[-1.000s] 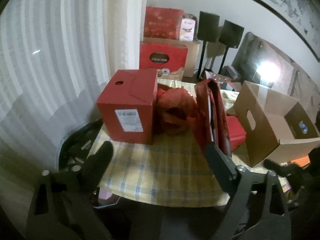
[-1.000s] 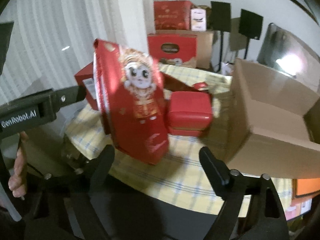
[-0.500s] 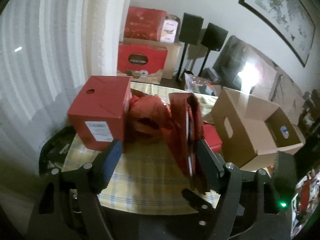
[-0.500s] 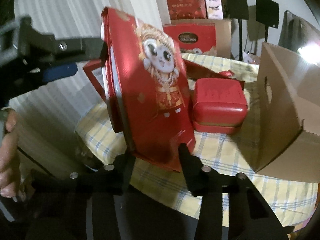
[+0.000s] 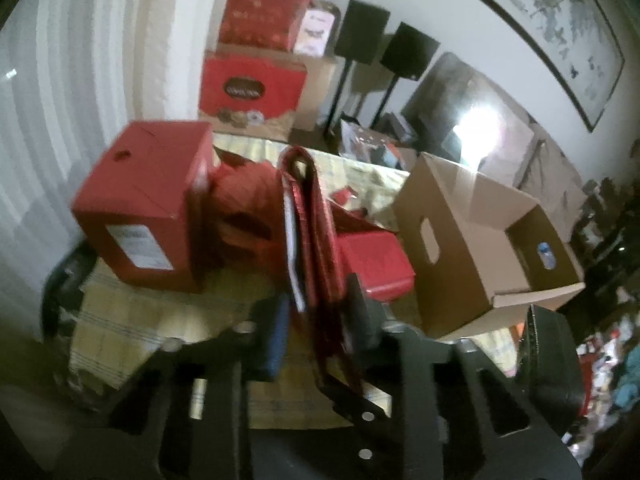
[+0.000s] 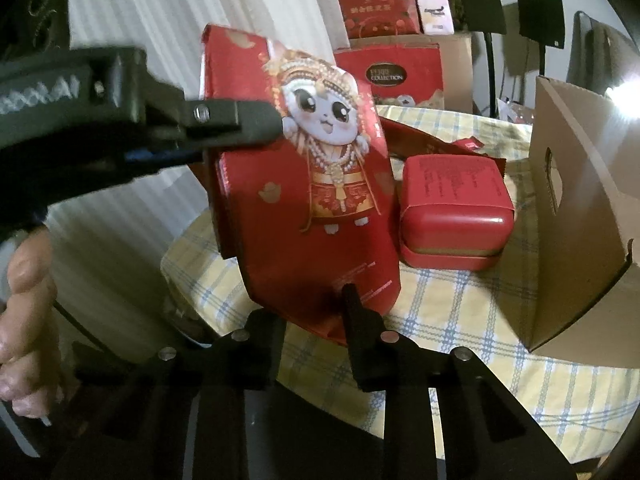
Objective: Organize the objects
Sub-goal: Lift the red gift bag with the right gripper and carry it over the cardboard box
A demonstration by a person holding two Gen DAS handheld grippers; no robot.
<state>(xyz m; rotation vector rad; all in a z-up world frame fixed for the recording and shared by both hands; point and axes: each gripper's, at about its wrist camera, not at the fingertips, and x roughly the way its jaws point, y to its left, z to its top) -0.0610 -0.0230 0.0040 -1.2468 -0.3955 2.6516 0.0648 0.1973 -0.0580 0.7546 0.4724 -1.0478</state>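
Both my grippers clamp 1 flat red gift package above the cluttered surface, mid-lift.

My left gripper (image 5: 316, 312) has its fingers closed on the package's (image 6: 304, 184) upper edge, seen edge-on from that wrist; my right gripper (image 6: 310, 308) pinches its lower corner, cartoon face toward the lens; the package hangs tilted, clear of the checked cloth on the surface (image 6: 460, 320), between the big red carton (image 5: 144, 208) and the red tin (image 6: 456, 216); I judge this the carrying step of the tidy-up, the open cardboard box (image 5: 480, 236) to my right the likely home; next I would need to swing it right over the tin, keep both grips level so it does not twist, then lower it inside.
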